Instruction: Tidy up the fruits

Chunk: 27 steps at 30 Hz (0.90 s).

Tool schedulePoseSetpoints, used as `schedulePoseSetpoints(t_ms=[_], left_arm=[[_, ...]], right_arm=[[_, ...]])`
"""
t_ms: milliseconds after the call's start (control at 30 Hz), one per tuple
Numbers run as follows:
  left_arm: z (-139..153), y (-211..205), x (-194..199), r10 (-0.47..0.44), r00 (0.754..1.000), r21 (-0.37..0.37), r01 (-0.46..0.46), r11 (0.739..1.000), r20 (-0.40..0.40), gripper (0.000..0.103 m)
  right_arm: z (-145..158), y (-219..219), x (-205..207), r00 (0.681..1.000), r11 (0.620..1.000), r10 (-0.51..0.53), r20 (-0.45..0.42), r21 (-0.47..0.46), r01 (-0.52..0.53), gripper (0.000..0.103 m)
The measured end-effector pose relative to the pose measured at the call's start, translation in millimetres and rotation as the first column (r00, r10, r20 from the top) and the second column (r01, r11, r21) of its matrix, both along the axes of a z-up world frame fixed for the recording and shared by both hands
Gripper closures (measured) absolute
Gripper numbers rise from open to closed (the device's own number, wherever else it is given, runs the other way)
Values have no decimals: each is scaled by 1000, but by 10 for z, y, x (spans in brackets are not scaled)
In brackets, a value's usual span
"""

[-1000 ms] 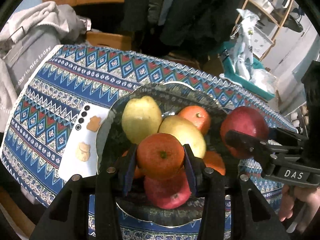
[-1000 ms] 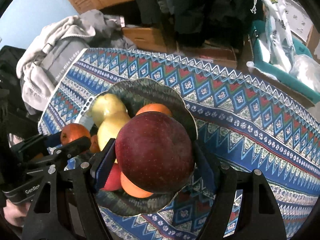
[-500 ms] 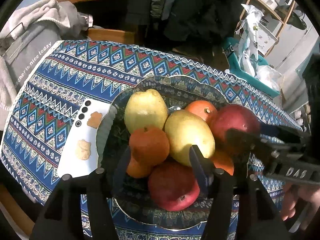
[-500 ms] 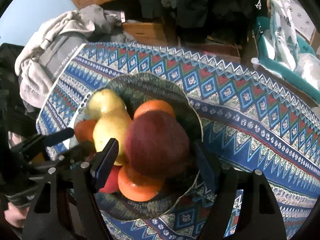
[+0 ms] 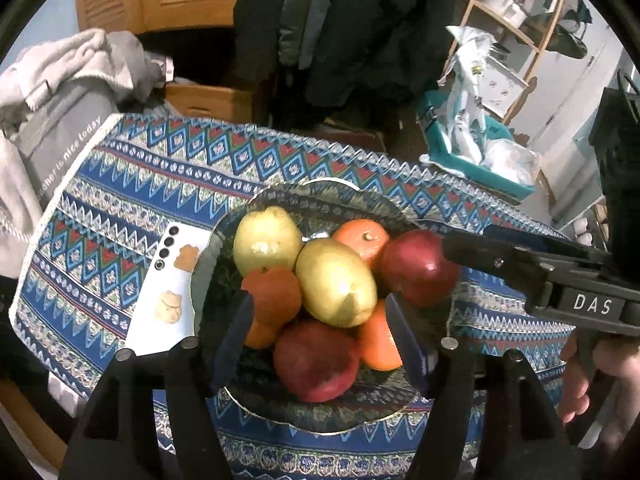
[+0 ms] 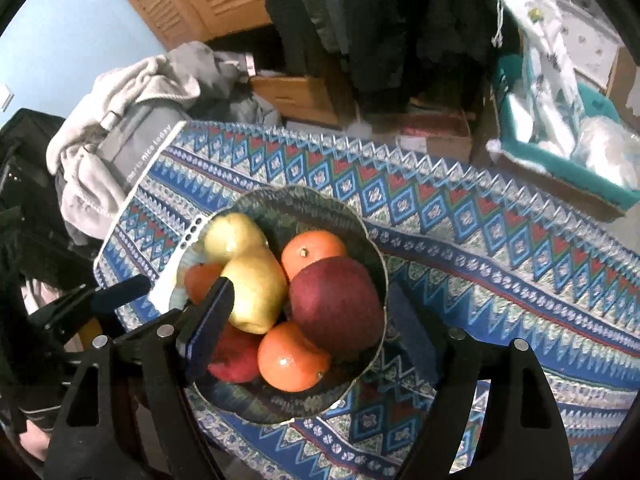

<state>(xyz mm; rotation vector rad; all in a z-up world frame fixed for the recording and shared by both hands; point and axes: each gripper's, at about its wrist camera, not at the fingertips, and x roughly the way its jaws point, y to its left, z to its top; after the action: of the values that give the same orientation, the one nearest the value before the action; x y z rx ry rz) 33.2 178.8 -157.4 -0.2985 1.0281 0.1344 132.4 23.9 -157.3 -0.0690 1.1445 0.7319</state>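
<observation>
Plainly lettered "DAS", the right gripper and left gripper spread empty fingers wider over the fruit plate.

On the plate: two pears, two red apples, four oranges; beside it, one phone.

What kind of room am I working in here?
Most likely a lived-in home room, perhaps a bedroom or hallway corner: dark coats hang behind the table, laundry is heaped beside it, and the fruit plate sits on a patterned tablecloth.
</observation>
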Motion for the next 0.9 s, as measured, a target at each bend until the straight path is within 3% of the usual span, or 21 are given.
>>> schedulePoseSetpoints(t_ms=[67, 333, 467, 900], left_arm=[[83, -44, -21, -9, 1000, 26, 9, 1000, 13, 26], [398, -169, -119, -41, 997, 78, 36, 996, 67, 25], [548, -218, -170, -56, 994, 99, 48, 994, 88, 19], [1155, -450, -362, -91, 972, 198, 47, 979, 216, 16]], right_arm=[[125, -37, -35, 999, 1000, -2, 36, -12, 2, 22], [524, -237, -160, 991, 999, -25, 129, -34, 29, 22], [724, -348, -243, 984, 999, -43, 171, -21, 48, 18], [1397, -721, -559, 943, 997, -74, 325, 43, 63, 18]])
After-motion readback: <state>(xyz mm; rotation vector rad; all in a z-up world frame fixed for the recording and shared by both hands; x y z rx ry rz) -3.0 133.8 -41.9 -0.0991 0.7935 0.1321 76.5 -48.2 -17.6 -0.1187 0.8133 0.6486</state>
